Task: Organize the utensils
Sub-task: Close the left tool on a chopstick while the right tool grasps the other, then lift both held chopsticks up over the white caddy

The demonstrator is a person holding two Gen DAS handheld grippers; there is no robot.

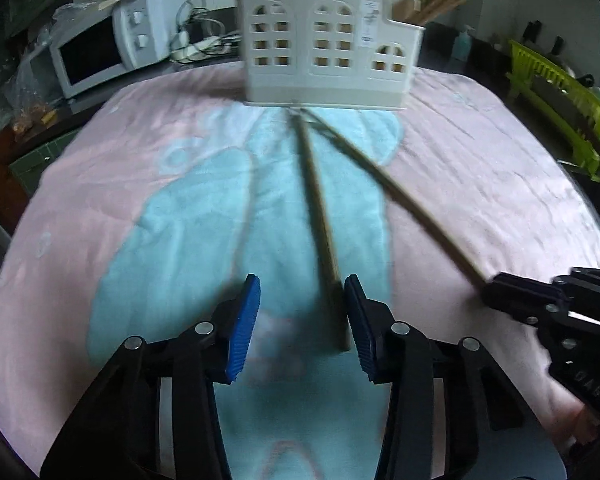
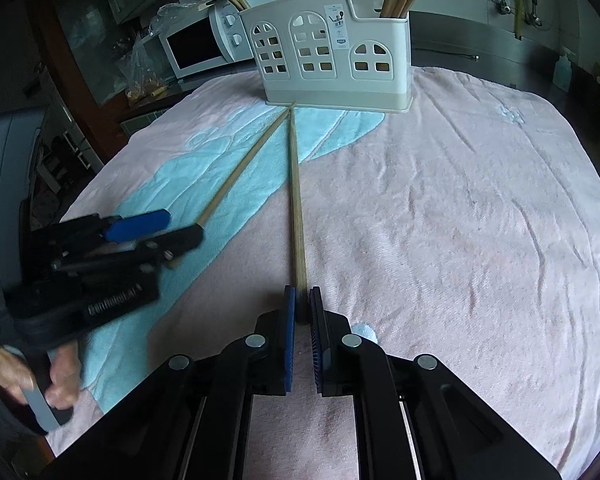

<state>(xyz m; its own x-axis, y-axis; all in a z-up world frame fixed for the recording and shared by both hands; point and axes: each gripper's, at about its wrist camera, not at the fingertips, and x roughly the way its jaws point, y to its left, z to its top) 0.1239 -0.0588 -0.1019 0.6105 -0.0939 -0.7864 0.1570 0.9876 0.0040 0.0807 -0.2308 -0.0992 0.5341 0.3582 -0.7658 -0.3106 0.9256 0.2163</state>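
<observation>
Chopsticks: light, stiff, slippery chopstick [image 1: 320,216]; grip near the thick end, far from holder [image 1: 320,44].
Left tongs [image 1: 302,328]: half-open, chopstick between, unpinched.
Right tongs [image 2: 302,308]: clamped on second chopstick [image 2: 296,200].

The right gripper [image 2: 302,308] has its jaws clamped on one chopstick [image 2: 296,196]; the other chopstick [image 2: 244,168] lies beside it on the towel [image 2: 440,208].

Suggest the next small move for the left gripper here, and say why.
Probably close the left gripper onto the chopstick between its pads. The jaws are still apart, the stick sits against the right pad only, while the right gripper already pinches its own chopstick; both tips lie at the holder.
</observation>
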